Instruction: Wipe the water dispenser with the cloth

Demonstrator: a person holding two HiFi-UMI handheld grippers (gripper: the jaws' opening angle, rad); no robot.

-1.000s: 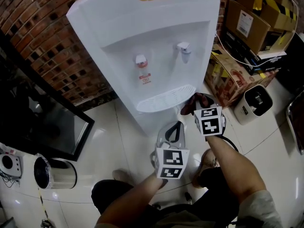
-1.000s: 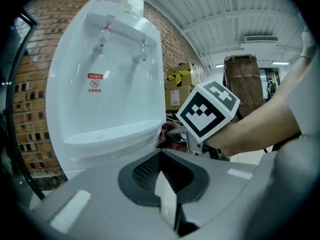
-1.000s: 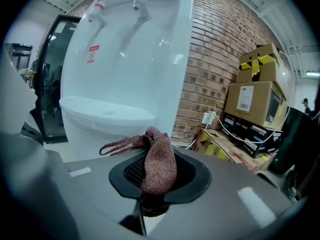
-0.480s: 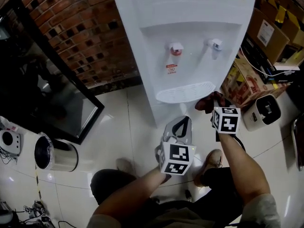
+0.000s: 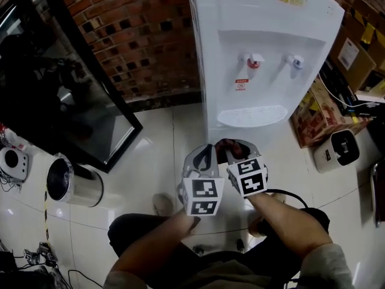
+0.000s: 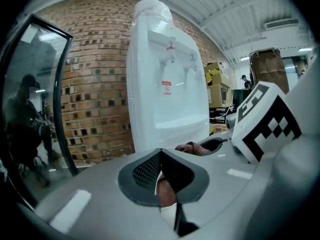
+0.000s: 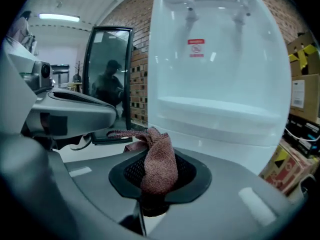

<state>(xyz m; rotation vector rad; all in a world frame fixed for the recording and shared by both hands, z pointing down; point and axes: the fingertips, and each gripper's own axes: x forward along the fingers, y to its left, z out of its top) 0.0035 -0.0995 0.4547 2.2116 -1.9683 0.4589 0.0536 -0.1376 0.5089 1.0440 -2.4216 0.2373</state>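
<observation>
**Both grippers side by side before the dispenser, cloth in your right jaws**

Your right gripper (image 5: 233,149) has its jaws closed on the cloth (image 7: 159,159). This is a reddish-brown woven rag pinched between the dark pads. A bunched fold stands up past the tips and a loose tail trails towards your left. Your left gripper (image 6: 160,153) has its jaws drawn together with the tips meeting, and they clamp nothing you can name. A reddish patch shows in the slit behind the tips, but you cannot tell what it is.

In the head view the two grippers lie just beside each other. Their marker cubes (image 5: 201,196) nearly touch, and both grippers point at the lower front of the water dispenser (image 5: 264,59). The cloth sits below the drip tray (image 5: 252,116), close to the white front panel. In the right gripper view it appears to stand apart from that panel.

Above the tray, in the recess, you see the red tap (image 5: 252,61) and the blue tap (image 5: 295,61).

The dispenser stands on pale glossy floor tiles (image 5: 156,155) against a brick wall (image 5: 144,35). To your left are a dark glass door (image 5: 60,89) and a round metal bin (image 5: 69,182). To your right, cardboard boxes (image 5: 322,110) stand beside the dispenser, with a small white appliance (image 5: 338,149) on the floor in front of them.
</observation>
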